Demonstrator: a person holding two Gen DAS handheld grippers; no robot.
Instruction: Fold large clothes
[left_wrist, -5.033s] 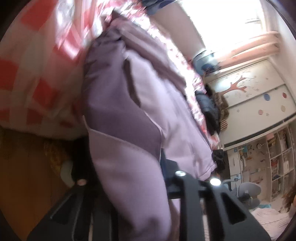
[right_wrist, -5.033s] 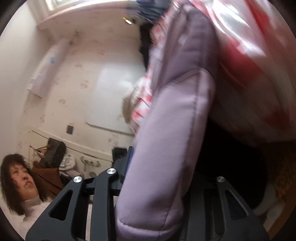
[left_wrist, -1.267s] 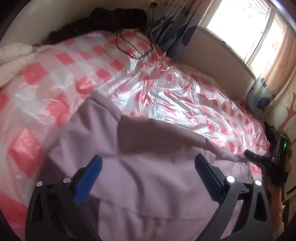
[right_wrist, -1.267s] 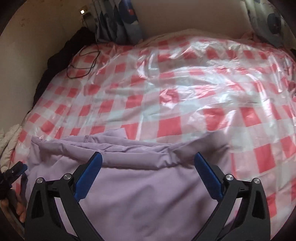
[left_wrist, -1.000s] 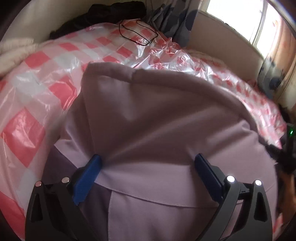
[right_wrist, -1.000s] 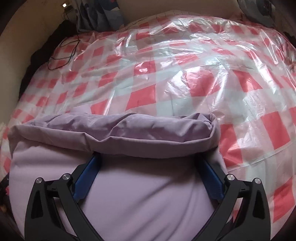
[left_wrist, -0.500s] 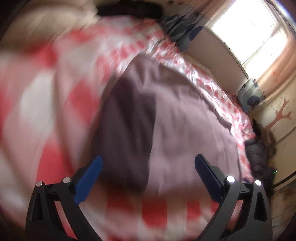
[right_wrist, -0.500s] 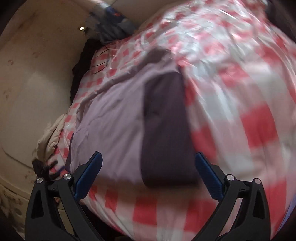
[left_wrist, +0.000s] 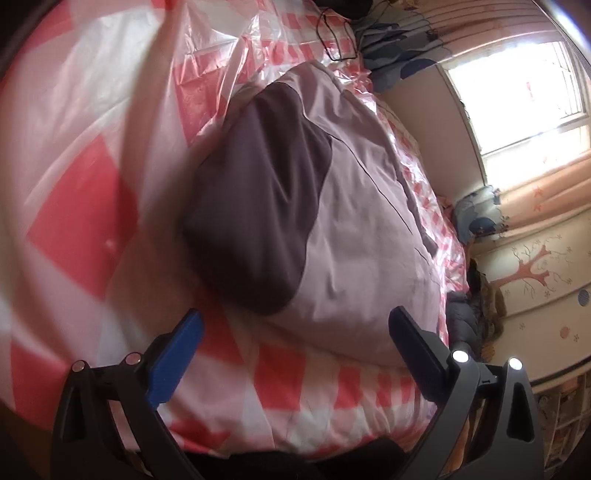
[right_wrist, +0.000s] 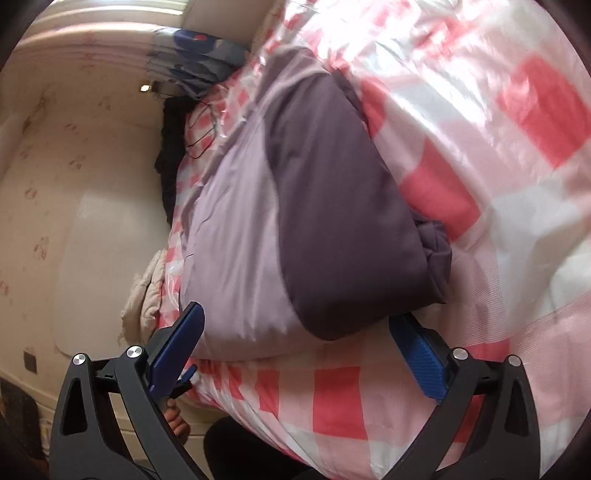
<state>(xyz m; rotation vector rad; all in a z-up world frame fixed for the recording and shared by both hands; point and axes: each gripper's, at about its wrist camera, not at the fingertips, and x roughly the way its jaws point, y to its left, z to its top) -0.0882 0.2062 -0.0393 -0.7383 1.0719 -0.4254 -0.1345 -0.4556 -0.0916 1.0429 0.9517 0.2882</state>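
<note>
A large lilac garment (left_wrist: 362, 236) with a dark purple panel (left_wrist: 258, 206) lies folded in a bundle on the bed, near its front edge. In the right wrist view the same garment (right_wrist: 236, 229) shows its dark panel (right_wrist: 340, 221) on the right side. My left gripper (left_wrist: 295, 332) hangs open just short of the bundle's near edge, nothing between its blue pads. My right gripper (right_wrist: 295, 332) is open too, its fingers straddling the bundle's near edge without gripping it.
The bed has a red-and-white checked cover under clear plastic (left_wrist: 92, 192). A black cable (left_wrist: 332, 37) and dark clothes lie at the far end. A cream quilted item (right_wrist: 147, 291) sits at the bed's left edge. Window and curtains (left_wrist: 524, 85) stand at the right.
Five seconds ago both grippers were shut on the lilac garment. They have since let go and pulled back toward the bed's edge; the garment now lies folded on the bed.
</note>
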